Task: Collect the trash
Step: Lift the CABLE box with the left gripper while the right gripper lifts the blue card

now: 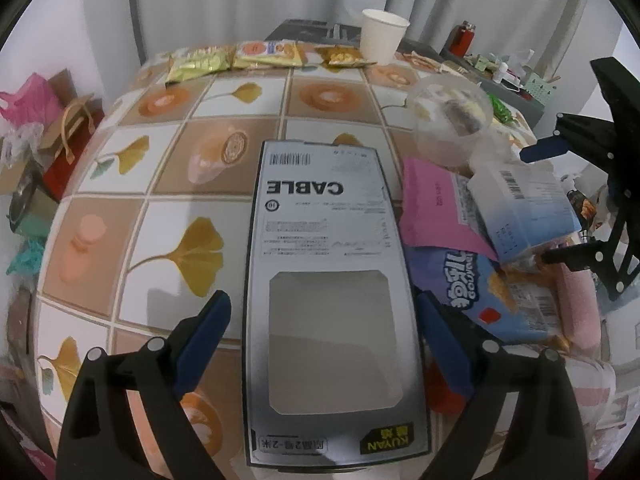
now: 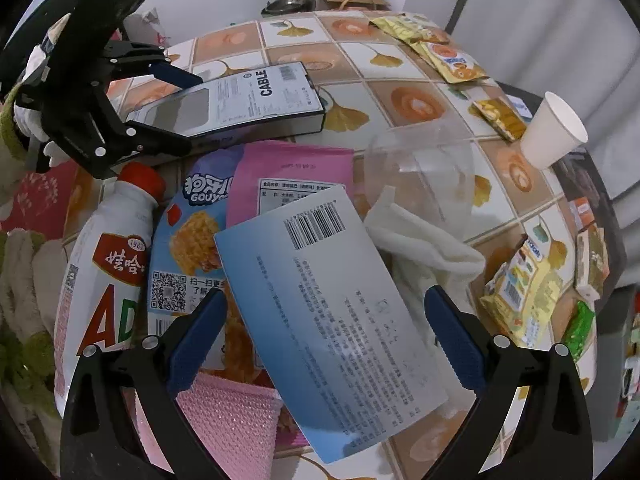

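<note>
A grey "CABLE" box [image 1: 320, 208] lies flat on the tiled tablecloth [image 1: 168, 208]. My left gripper [image 1: 323, 299] straddles its near end with the jaws wide; the left pad stands clear of the box edge. The right wrist view shows the same gripper [image 2: 192, 110] flanking the box [image 2: 264, 92]. My right gripper [image 2: 326, 295] is open over a pale blue-and-white carton [image 2: 320, 312] that rests tilted on a heap of wrappers, with gaps on both sides. From the left wrist the right gripper [image 1: 534, 206] brackets that carton [image 1: 524, 208].
The heap holds a pink bag [image 2: 292, 176], a blue snack bag [image 2: 192, 232], a white bottle with a red cap [image 2: 104, 264], a pink cloth [image 2: 228, 420] and a white cloth [image 2: 424, 248]. A clear tub [image 1: 452, 116], a paper cup [image 1: 382, 40] and yellow packets [image 1: 240, 58] lie farther off.
</note>
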Tool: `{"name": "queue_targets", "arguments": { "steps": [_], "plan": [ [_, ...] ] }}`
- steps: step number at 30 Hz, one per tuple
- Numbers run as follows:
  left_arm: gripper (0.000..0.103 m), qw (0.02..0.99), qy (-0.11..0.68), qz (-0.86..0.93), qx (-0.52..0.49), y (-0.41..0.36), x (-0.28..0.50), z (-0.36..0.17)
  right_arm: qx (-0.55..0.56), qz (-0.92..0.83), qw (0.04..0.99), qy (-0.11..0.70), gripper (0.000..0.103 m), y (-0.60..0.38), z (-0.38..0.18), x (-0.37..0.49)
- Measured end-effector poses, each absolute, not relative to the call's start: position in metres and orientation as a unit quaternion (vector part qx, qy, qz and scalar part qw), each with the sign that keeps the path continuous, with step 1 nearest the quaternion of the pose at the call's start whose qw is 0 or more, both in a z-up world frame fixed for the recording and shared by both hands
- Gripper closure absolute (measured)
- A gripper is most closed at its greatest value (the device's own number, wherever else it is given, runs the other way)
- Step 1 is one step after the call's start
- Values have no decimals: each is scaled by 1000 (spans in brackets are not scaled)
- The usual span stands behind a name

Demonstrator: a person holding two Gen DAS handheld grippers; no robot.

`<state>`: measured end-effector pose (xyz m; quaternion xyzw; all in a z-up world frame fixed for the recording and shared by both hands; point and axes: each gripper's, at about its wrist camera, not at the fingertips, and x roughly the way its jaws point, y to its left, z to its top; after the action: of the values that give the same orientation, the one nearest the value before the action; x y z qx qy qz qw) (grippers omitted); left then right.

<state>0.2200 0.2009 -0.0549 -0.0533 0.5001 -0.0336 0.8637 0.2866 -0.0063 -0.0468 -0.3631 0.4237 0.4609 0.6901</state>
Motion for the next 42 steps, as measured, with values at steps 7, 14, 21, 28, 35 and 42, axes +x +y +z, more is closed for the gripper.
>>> {"name": "queue_targets", "arguments": {
  "steps": [7,14,21,28,35,42],
  "plan": [
    [12,860,506,-35,-61,203,220,-61,-361,460,691,426,13,-5,-49,288],
    [17,862,502,-32,-56,201,217,-60,-368,459,688,424,20,-2,-50,286],
    [18,865,497,-24,-69,206,214,-58,-364,458,695,419,23,-6,-42,285],
    [18,872,484,-17,-75,210,208,-49,-359,458,704,408,24,-7,-30,282],
    [18,879,470,-14,-80,213,200,-38,-353,458,713,397,25,-7,-18,278],
    [19,886,455,-13,-90,217,190,-28,-344,459,722,386,25,-7,-4,273]
  ]
}}
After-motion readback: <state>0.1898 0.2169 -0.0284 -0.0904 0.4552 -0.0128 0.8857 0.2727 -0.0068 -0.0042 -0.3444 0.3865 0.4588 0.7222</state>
